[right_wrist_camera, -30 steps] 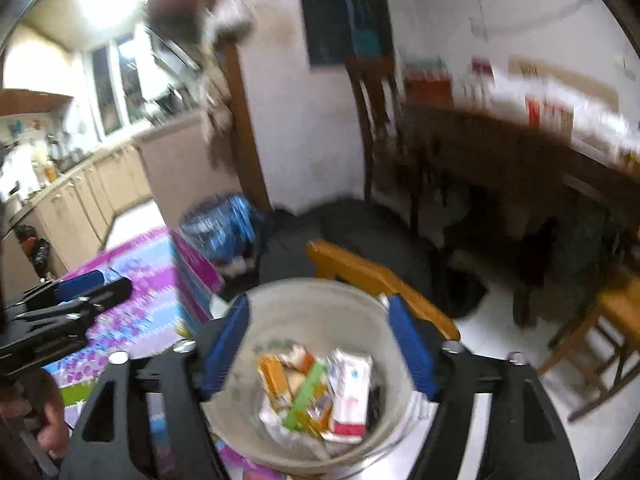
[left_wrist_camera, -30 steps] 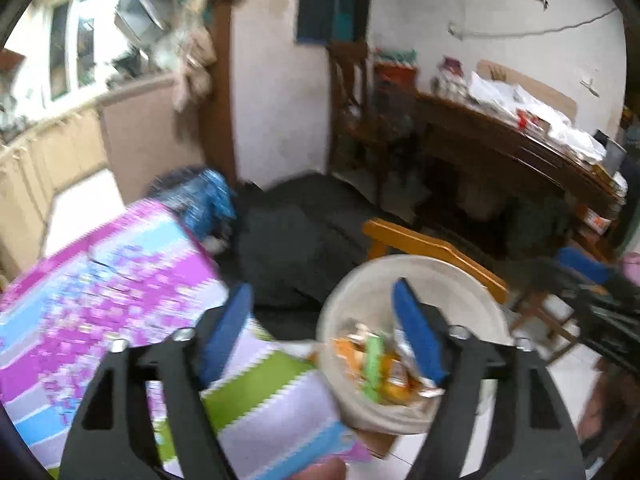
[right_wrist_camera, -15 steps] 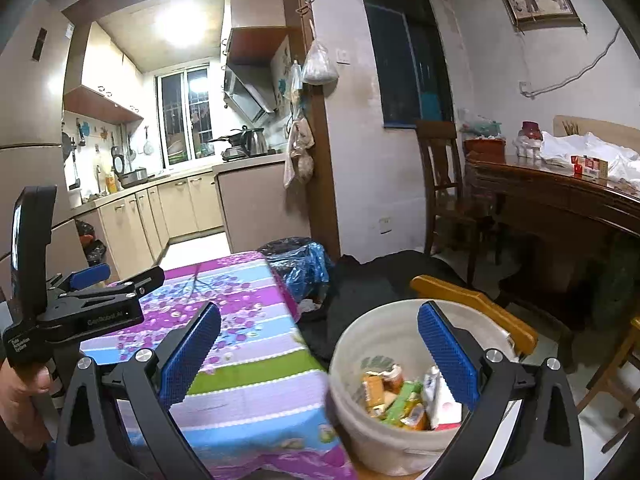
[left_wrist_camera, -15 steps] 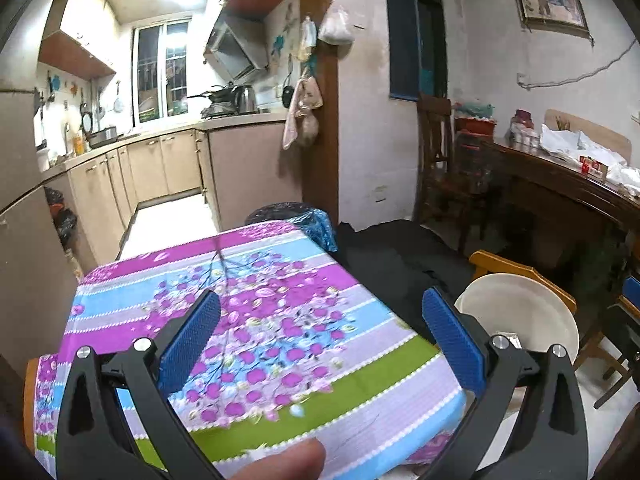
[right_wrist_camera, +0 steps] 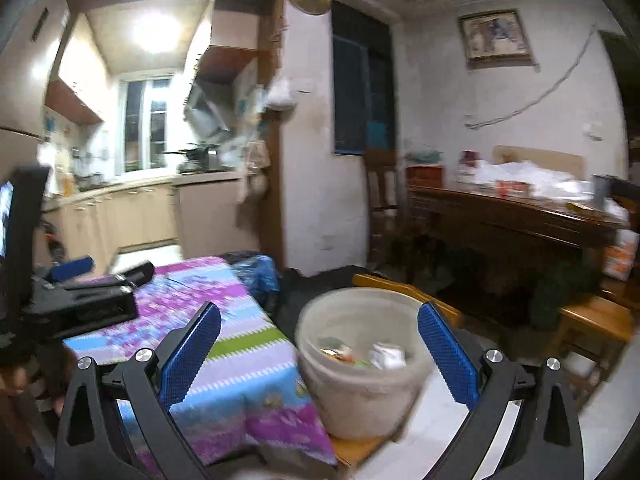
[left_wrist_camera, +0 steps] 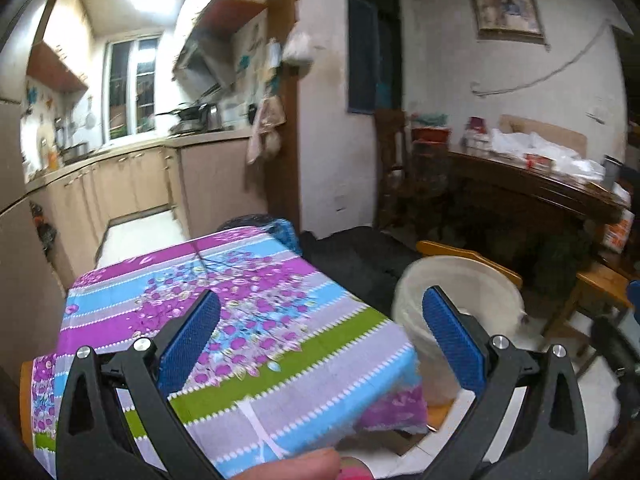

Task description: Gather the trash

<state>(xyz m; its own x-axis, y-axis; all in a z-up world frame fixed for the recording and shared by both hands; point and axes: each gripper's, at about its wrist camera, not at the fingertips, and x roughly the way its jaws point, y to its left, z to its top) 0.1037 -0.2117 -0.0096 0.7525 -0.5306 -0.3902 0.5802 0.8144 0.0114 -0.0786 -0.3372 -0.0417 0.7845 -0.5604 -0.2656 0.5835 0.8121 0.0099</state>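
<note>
A cream plastic bucket [right_wrist_camera: 360, 384] stands on a wooden chair to the right of the table; wrappers and packets [right_wrist_camera: 364, 354] lie inside it. It also shows in the left wrist view [left_wrist_camera: 456, 280]. My left gripper [left_wrist_camera: 320, 340] is open and empty, held above the table's flowered cloth [left_wrist_camera: 224, 292]. My right gripper [right_wrist_camera: 320, 352] is open and empty, held back from the bucket, between the bucket and the table corner [right_wrist_camera: 256, 360]. The left gripper also shows at the left of the right wrist view [right_wrist_camera: 80, 284].
A wooden chair [right_wrist_camera: 404, 288] holds the bucket. A dark wooden sideboard [right_wrist_camera: 500, 216] piled with bags stands at the right. A blue bag [right_wrist_camera: 256, 276] and dark cloth lie on the floor behind the table. Kitchen cabinets [left_wrist_camera: 132, 184] are at the back left.
Both grippers have pulled back and up from the bucket and opened wider. The views now take in the room, and the table cloth fills the left view.
</note>
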